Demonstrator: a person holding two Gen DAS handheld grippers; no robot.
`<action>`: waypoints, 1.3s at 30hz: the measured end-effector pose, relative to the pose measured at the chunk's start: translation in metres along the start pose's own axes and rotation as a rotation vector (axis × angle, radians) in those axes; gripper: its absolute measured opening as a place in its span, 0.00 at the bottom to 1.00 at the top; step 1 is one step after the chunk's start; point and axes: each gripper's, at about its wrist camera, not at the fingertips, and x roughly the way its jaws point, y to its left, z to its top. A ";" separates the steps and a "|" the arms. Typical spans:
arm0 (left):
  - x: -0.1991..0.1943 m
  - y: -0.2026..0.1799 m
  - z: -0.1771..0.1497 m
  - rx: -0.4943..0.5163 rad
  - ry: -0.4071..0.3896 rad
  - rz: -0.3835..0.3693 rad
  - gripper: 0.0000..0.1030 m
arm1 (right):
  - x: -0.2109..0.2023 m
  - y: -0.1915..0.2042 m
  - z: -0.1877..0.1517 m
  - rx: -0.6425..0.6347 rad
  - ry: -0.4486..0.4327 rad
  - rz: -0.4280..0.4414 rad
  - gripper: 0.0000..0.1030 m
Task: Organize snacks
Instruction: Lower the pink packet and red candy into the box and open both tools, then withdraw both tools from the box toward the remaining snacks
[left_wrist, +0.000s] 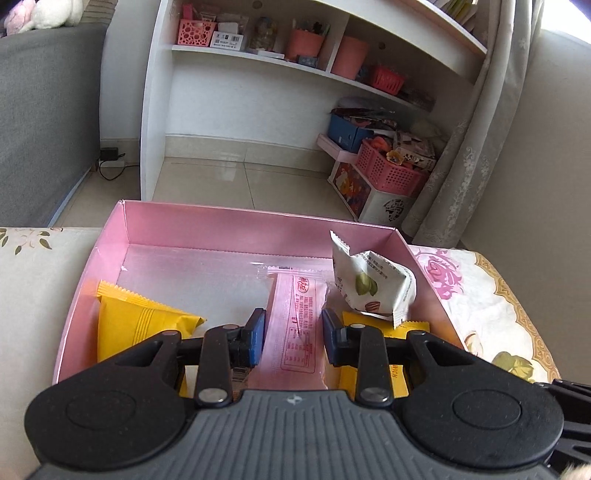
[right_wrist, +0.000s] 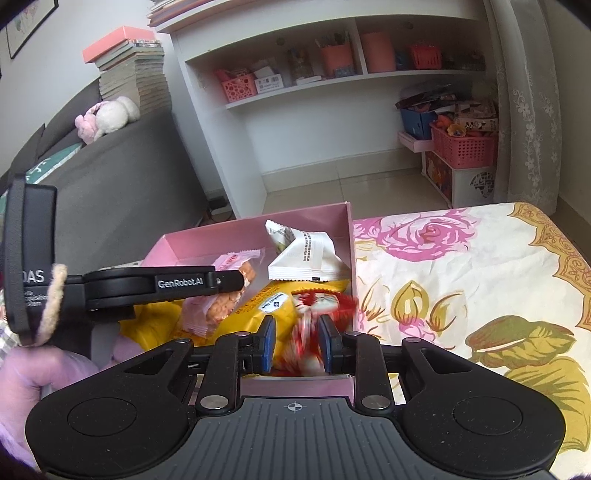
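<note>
**Both grippers at the pink box, each with a packet between its pads**

The left gripper (left_wrist: 293, 334) is about half open, its blue pads on either side of a pink snack packet (left_wrist: 295, 325); from the right wrist view it seems to grip that packet above the pink box (left_wrist: 229, 225). The right gripper (right_wrist: 294, 345) is narrowly open at the box's near right corner, closed around a blurred red-and-white packet (right_wrist: 314, 314). Inside the box lie a yellow packet (left_wrist: 136, 325) at the left and a white packet (left_wrist: 373, 284) at the far right. The box sits on a floral-covered tabletop (right_wrist: 461, 266).

Red-white packet (right_wrist: 317, 325) motion-blurred between right claw (right_wrist: 295, 345) pads, print unreadable; yellow packet (left_wrist: 388, 354) mostly hidden.
</note>
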 end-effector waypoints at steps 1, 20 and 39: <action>0.001 0.000 0.000 0.001 0.000 -0.002 0.28 | -0.001 0.000 0.001 -0.003 -0.003 0.003 0.25; -0.064 0.004 -0.010 0.082 -0.008 0.019 0.81 | -0.022 -0.002 0.008 0.010 -0.036 0.005 0.74; -0.148 0.022 -0.059 0.102 0.072 0.177 1.00 | -0.064 0.016 -0.014 -0.058 -0.015 0.024 0.94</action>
